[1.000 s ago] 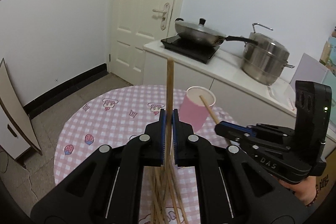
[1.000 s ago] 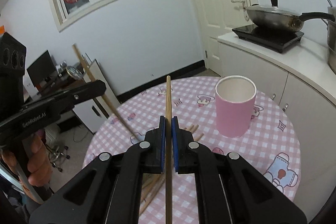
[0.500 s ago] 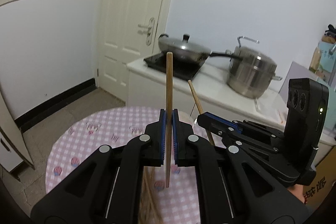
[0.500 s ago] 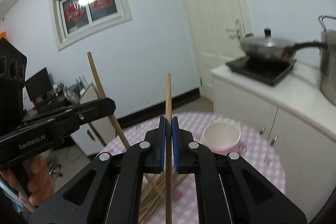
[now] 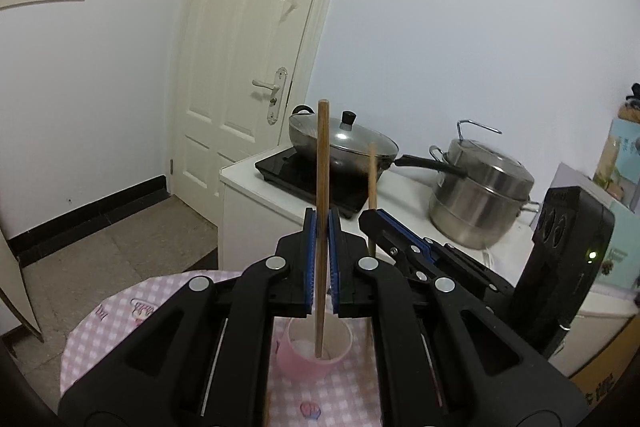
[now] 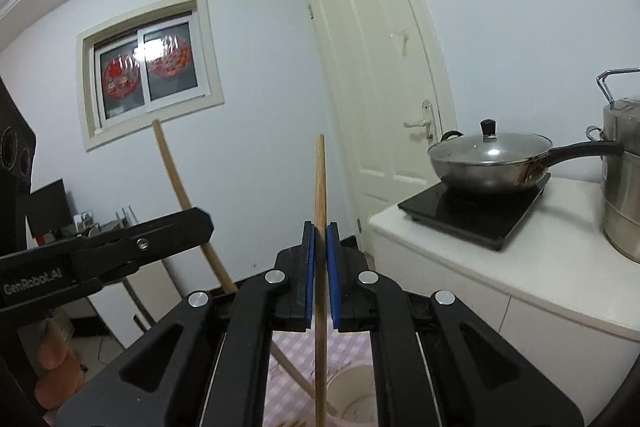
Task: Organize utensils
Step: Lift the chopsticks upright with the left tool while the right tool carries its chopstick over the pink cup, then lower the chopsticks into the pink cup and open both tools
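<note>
My left gripper point(image 5: 322, 219) is shut on a wooden chopstick point(image 5: 322, 163) held upright, its lower end over the mouth of the pink paper cup point(image 5: 308, 359) on the checked table. My right gripper point(image 6: 319, 231) is shut on another upright chopstick point(image 6: 320, 183), its lower end near the cup's white rim point(image 6: 352, 395). In the left wrist view the right gripper point(image 5: 370, 217) stands just right of mine with its chopstick point(image 5: 372, 175). In the right wrist view the left gripper point(image 6: 200, 223) is at the left with its chopstick point(image 6: 172, 167) slanting down.
A pink checked round table point(image 5: 120, 315) lies below. A white counter point(image 5: 400, 195) behind carries a black cooktop point(image 5: 304, 175), a lidded wok point(image 5: 348, 143) and a steel steamer pot point(image 5: 480, 191). A white door point(image 5: 248, 67) is at the back.
Both grippers have risen and tilted up with their chopsticks and moved over the pink cup. The loose chopsticks on the table have dropped out of view.
</note>
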Available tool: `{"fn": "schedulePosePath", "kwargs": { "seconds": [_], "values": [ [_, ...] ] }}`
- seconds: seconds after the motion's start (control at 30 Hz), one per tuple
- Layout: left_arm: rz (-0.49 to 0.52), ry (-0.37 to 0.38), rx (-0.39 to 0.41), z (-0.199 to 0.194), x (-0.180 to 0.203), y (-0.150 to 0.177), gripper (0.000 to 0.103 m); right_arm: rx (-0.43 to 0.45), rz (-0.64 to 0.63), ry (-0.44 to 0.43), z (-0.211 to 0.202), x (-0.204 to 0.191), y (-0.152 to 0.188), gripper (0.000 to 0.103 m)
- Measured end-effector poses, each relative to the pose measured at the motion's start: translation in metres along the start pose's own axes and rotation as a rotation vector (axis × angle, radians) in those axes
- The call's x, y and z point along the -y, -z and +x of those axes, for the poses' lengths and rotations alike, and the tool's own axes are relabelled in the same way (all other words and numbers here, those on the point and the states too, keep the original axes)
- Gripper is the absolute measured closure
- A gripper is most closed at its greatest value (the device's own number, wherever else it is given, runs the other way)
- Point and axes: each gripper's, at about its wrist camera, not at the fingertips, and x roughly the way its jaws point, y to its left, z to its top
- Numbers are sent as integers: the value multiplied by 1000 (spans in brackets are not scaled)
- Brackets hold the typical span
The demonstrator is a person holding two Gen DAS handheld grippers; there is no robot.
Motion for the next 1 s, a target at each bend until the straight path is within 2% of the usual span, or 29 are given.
{"fn": "schedulePosePath", "kwargs": {
  "seconds": [0.2,0.37,0.67,0.8,1.0],
  "values": [
    [19,-14,-8,27,-2,2,97,31,-6,31,22,21,0,98],
    [20,-11,-73,50,-9,21,97,6,-23,31,27,27,12,98],
    [47,-33,-220,78,-10,62,97,-92,-29,60,23,32,50,98],
    [55,-67,-222,78,-11,68,96,-129,-34,70,21,30,62,98],
    [36,-69,-256,78,-16,70,96,-168,-5,80,18,33,73,97]
  ]
}}
